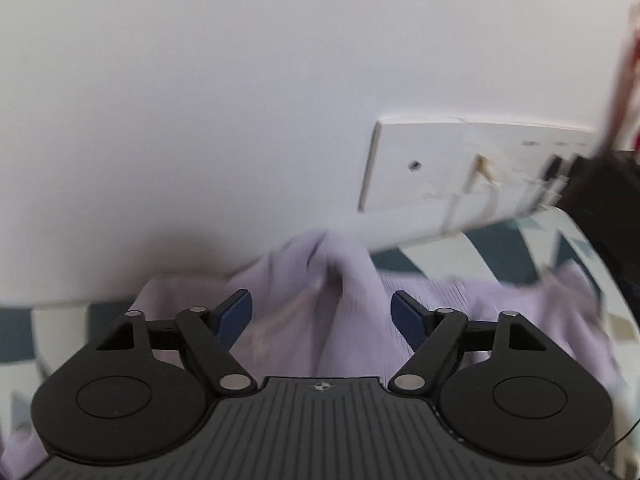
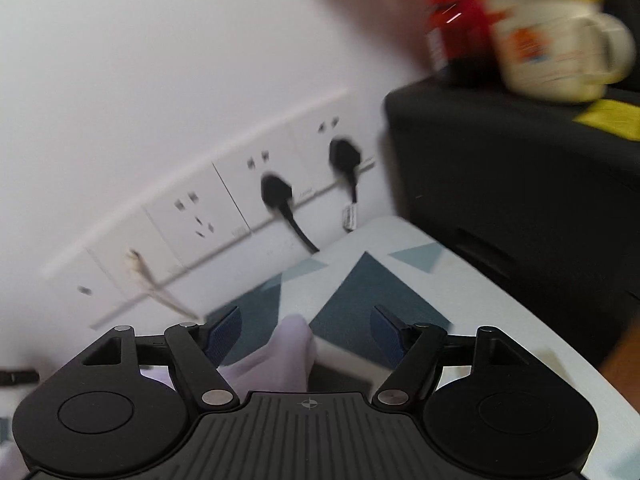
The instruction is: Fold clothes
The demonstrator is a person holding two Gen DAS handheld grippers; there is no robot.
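Across the lower half of the left wrist view, the lilac garment (image 1: 360, 300) lies rumpled on the patterned surface (image 1: 516, 248), a raised ridge of cloth running up the centre of the frame toward the white wall, more of it spreading to the lower right. The left claw (image 1: 322, 314) stands released, its blue pads wide apart on either side of that ridge and holding nothing. At the bottom centre of the right wrist view, a peak of the same lilac cloth pokes up between the spread fingers of the right claw (image 2: 306, 336), likewise released, with the wall sockets (image 2: 224, 208) in mid-frame and a mug (image 2: 556, 44) at upper right. Both views are blurred. I judge this a moment between grips; whether a fold is laid cannot be told. A next grasp calls for closing on one edge of cloth.
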